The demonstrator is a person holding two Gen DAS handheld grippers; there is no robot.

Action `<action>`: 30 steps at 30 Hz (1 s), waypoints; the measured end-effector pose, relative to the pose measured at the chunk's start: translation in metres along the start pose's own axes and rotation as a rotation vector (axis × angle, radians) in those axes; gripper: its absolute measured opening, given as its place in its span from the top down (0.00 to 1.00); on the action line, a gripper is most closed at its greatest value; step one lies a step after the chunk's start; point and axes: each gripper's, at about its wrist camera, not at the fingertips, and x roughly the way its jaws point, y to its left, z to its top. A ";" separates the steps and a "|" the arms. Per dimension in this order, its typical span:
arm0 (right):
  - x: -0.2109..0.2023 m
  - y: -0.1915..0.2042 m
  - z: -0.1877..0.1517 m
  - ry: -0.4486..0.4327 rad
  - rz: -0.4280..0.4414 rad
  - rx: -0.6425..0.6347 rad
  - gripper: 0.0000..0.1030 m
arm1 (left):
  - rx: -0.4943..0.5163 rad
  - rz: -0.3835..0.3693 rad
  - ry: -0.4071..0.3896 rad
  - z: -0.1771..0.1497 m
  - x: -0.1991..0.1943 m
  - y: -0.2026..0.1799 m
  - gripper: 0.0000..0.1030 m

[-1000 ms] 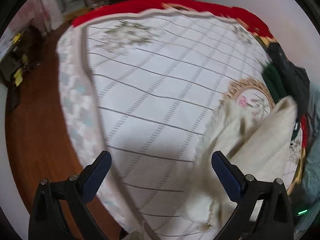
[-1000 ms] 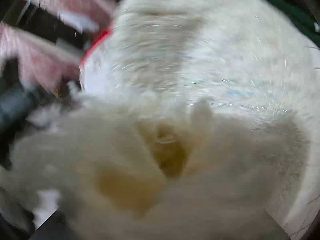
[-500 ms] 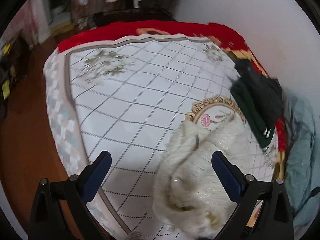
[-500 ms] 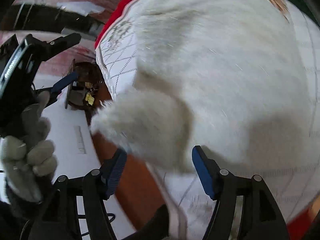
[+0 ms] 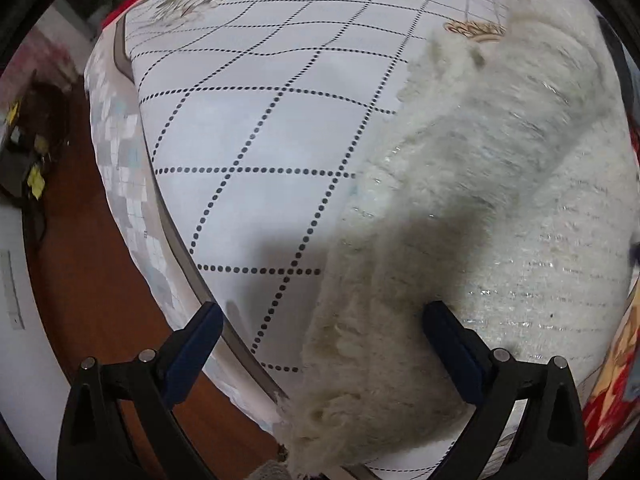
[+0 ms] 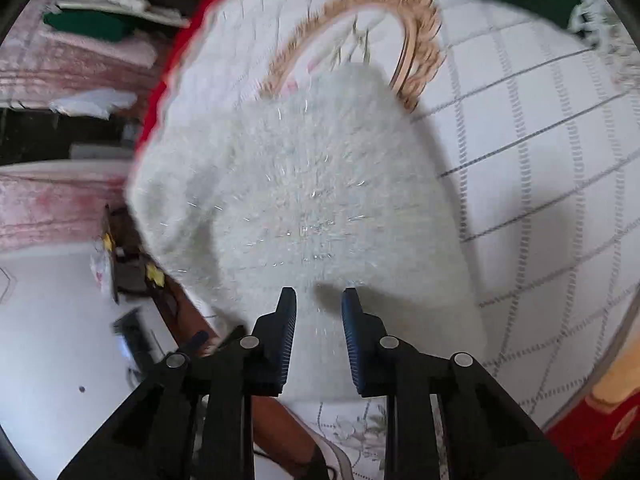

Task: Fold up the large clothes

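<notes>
Fluffy white garment (image 5: 472,208): lying on the checked quilt (image 5: 256,152), one end hanging over the bed's edge.
Left gripper (image 5: 320,352): hovering spread wide, holding nothing.
Right gripper (image 6: 319,312): closing above the fleece, pads not pressing it.

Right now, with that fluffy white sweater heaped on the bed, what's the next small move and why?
Probably lower the left gripper onto the near edge of the white sweater and pinch it. Its jaws stand wide open above that edge. The right gripper is closing over the sweater, which lies bunched on the bedspread.
</notes>
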 end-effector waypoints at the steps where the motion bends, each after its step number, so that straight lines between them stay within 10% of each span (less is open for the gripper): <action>1: 0.019 -0.005 0.007 0.028 -0.037 0.015 0.79 | 0.013 0.017 -0.004 0.002 -0.002 -0.002 0.00; 8: 0.039 -0.018 0.027 0.101 -0.061 0.083 0.83 | 0.088 0.129 -0.096 0.019 -0.056 -0.023 0.00; 14: -0.026 -0.023 0.026 -0.015 -0.029 0.054 0.79 | 0.065 0.047 -0.267 0.070 -0.115 -0.067 0.00; 22: 0.008 -0.003 0.067 -0.006 -0.081 0.008 0.79 | 0.049 0.110 -0.141 0.121 -0.016 -0.071 0.00; 30: 0.019 0.004 0.090 0.050 -0.097 -0.055 0.79 | 0.017 0.078 -0.135 0.115 -0.025 -0.065 0.00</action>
